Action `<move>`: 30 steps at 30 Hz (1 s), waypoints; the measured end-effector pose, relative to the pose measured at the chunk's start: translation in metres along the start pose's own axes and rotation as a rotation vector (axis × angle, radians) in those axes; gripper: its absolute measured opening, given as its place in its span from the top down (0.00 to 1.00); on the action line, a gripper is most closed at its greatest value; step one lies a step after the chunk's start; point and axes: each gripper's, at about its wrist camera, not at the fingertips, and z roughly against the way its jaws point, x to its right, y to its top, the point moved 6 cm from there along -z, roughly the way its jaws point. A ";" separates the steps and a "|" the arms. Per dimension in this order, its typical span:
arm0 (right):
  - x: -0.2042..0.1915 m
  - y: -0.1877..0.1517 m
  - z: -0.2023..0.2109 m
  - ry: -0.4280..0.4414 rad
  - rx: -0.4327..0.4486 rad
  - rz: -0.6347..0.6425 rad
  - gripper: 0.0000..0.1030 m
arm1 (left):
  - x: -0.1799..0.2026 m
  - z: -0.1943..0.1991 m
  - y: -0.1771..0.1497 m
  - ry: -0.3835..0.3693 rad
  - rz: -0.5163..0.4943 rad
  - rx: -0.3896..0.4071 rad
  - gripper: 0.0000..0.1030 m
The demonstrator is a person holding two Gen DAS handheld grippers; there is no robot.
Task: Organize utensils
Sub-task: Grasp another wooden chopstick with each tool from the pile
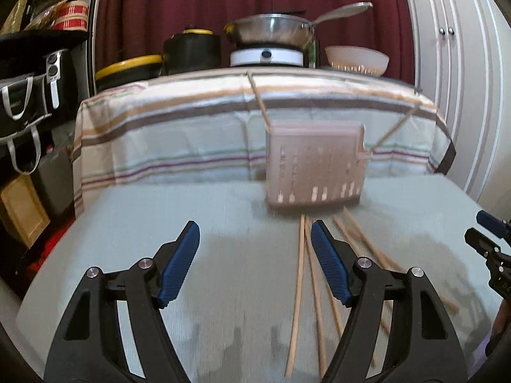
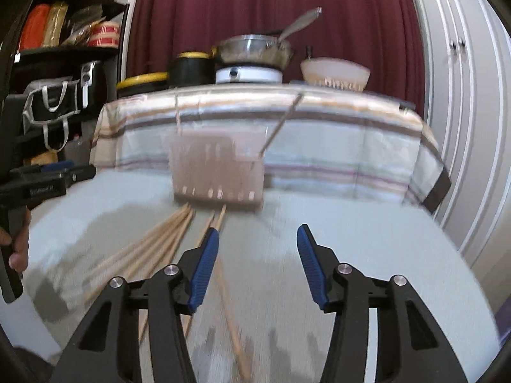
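Wooden chopsticks loose on the table, brown holder at 12 o'clock; left gripper spread, empty; right gripper spread, empty.

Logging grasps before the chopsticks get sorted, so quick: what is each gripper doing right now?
Left gripper: open, holding nothing; the chopsticks lie below it on the table.
Right gripper: open, holding nothing.
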 end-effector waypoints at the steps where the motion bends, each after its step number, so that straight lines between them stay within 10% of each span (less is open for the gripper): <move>1: 0.000 -0.011 0.001 0.005 -0.019 -0.007 0.54 | 0.000 0.001 -0.008 0.007 -0.004 -0.008 0.32; 30: -0.003 -0.089 -0.005 0.018 -0.175 -0.055 0.93 | 0.019 0.002 -0.104 -0.009 -0.022 -0.177 0.39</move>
